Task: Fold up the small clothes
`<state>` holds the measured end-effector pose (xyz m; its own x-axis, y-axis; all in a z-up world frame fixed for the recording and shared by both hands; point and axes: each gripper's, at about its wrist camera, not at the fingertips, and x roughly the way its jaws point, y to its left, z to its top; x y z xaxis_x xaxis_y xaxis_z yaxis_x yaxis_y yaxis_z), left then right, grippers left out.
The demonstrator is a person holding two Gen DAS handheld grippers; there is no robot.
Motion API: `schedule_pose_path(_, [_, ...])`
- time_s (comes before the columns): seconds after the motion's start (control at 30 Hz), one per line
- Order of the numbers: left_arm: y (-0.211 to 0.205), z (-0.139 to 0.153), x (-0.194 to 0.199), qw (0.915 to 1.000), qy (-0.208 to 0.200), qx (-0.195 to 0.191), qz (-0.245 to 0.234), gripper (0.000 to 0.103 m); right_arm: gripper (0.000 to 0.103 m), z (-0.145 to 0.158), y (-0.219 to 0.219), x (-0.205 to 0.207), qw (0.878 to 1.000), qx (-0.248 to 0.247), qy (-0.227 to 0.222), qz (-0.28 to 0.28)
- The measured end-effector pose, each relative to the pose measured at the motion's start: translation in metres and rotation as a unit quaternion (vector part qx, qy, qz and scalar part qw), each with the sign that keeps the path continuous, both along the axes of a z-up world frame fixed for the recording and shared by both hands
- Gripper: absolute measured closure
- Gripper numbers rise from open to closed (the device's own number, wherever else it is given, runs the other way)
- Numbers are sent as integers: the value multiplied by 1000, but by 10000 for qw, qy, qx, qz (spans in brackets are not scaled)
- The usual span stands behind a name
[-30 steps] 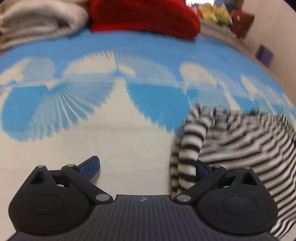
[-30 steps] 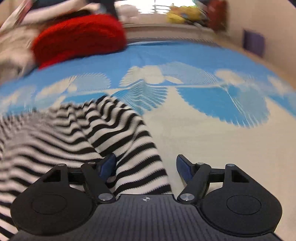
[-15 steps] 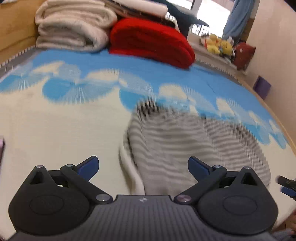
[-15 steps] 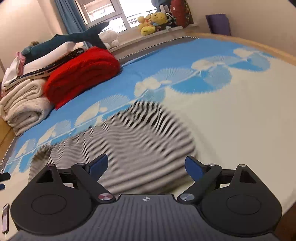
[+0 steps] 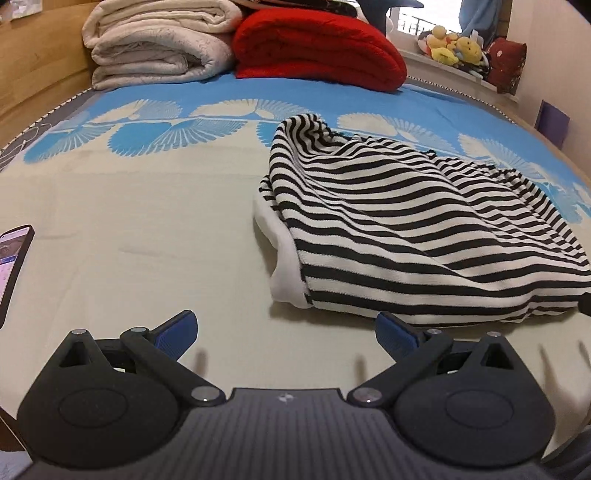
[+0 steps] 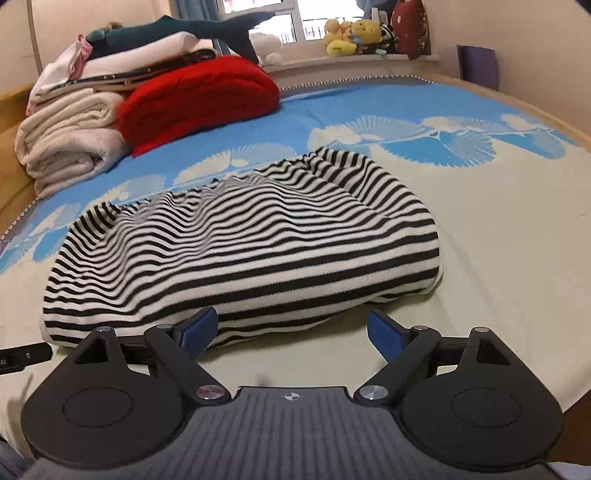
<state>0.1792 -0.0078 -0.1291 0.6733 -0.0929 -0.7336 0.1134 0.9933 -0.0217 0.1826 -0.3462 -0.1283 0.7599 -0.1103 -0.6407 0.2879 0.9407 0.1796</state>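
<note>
Both tools hung clear over the bed, and the black-and-white striped knit garment (image 5: 417,229) lay in a loose, rumpled heap on the cream and blue fan-patterned bedspread (image 5: 140,229). The left gripper (image 5: 286,328) stood with its blue-padded fingers (image 5: 177,328) spread wide and nothing between them; the garment sat just beyond its right finger, off to the right of that view, with a plain white edge curling out at its near left corner. The right gripper (image 6: 291,328) had just been opening its jaws and they stood wide too, bare bedspread showing in the gap. Its left finger (image 6: 197,328) sat right at the garment's near hem, though whether it actually touched the cloth was hard to call from this angle. A dark-cased phone (image 5: 13,266) with a lit screen lay at the left edge of the bedspread. Far back, a folded red blanket (image 5: 317,51) rested beside a stack of folded cream blankets (image 5: 159,48), and yellow plush toys (image 6: 351,33) lined the window ledge.
</note>
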Motion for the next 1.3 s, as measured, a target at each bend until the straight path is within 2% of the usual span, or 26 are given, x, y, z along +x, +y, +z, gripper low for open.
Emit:
schedule_pose_path(1.1, [-9,-4,12,9999,-100,95,-101,0,14,-14,-6,17,9995,13,308,-114])
schedule_pose_path(1.2, [-10,-4,12,9999,-103,90,-87,0,14,-17,-18,19,9978,482,383,-246])
schedule_pose_path(1.3, [-9,-4,13,9999,-101,62,-67,0,14,-23,-45,18,9870,1382,382,-722])
